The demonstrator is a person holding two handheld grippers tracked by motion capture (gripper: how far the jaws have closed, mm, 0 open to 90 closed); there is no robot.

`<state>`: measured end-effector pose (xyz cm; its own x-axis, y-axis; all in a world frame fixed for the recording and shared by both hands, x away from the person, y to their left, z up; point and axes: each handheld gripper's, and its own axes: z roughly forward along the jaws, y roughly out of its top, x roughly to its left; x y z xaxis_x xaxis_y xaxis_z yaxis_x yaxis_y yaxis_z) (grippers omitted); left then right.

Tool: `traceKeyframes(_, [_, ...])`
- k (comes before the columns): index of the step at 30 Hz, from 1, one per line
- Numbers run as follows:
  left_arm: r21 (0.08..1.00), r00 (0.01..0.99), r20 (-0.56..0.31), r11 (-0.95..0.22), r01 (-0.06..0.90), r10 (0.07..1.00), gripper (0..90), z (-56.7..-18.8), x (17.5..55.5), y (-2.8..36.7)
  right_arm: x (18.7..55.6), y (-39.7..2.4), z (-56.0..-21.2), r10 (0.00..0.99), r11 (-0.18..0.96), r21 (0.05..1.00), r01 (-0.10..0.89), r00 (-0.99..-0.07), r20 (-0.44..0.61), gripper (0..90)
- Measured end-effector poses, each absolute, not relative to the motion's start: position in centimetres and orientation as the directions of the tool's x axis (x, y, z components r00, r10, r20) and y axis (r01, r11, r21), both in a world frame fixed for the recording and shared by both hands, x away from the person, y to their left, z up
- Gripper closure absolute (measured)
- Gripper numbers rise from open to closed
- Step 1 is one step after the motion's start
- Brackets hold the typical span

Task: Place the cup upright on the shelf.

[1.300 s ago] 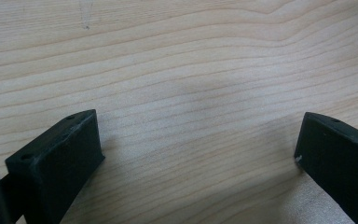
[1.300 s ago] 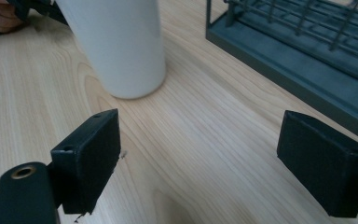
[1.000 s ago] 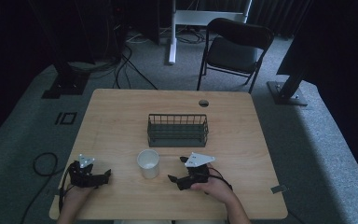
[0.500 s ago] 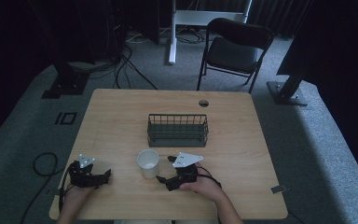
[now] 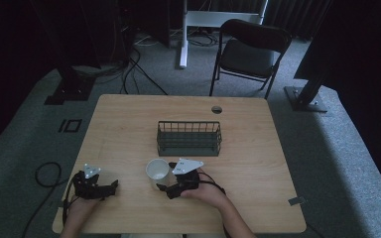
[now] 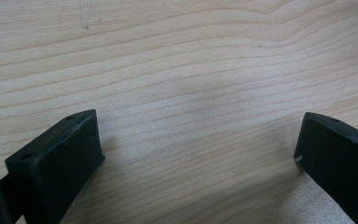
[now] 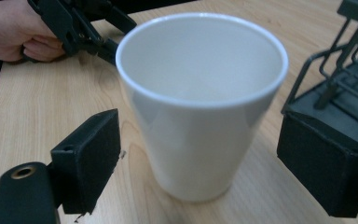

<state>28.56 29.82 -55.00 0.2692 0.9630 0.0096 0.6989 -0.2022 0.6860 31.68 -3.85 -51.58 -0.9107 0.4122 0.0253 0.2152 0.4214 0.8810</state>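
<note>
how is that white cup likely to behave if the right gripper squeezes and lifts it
The white cup looks rigid and glossy, so it may slip between the flat black pads unless gripped firmly. It appears empty, so probably light. It narrows toward its base, so a sideways nudge from the right gripper could tip it.
</note>
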Motion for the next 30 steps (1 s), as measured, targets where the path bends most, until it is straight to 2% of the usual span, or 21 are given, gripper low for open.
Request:
traceKeyframes(10, [0.686,0.269,0.009,-0.202,0.699,0.963,0.7,-55.0,28.6,29.8,32.1,-2.4,-51.0,0.411,0.381,0.905,0.190,-0.912,0.018,13.3])
traceKeyframes(13, [0.686,0.269,0.009,-0.201,0.699,0.963,0.7,-55.0,28.6,29.8,32.1,-2.2,-51.1,0.412,0.375,0.909,0.182,-0.911,0.012,16.1])
traceKeyframes(15, [0.686,0.269,0.009,-0.202,0.699,0.963,0.7,-55.0,28.6,29.8,32.1,-2.1,-51.2,0.422,0.367,0.909,0.196,-0.906,0.025,19.0])
traceKeyframes(30, [0.687,0.267,0.008,-0.199,0.698,0.964,0.7,-55.0,28.6,29.8,32.3,-2.0,-49.8,0.465,0.341,0.914,0.219,-0.884,0.038,19.7])
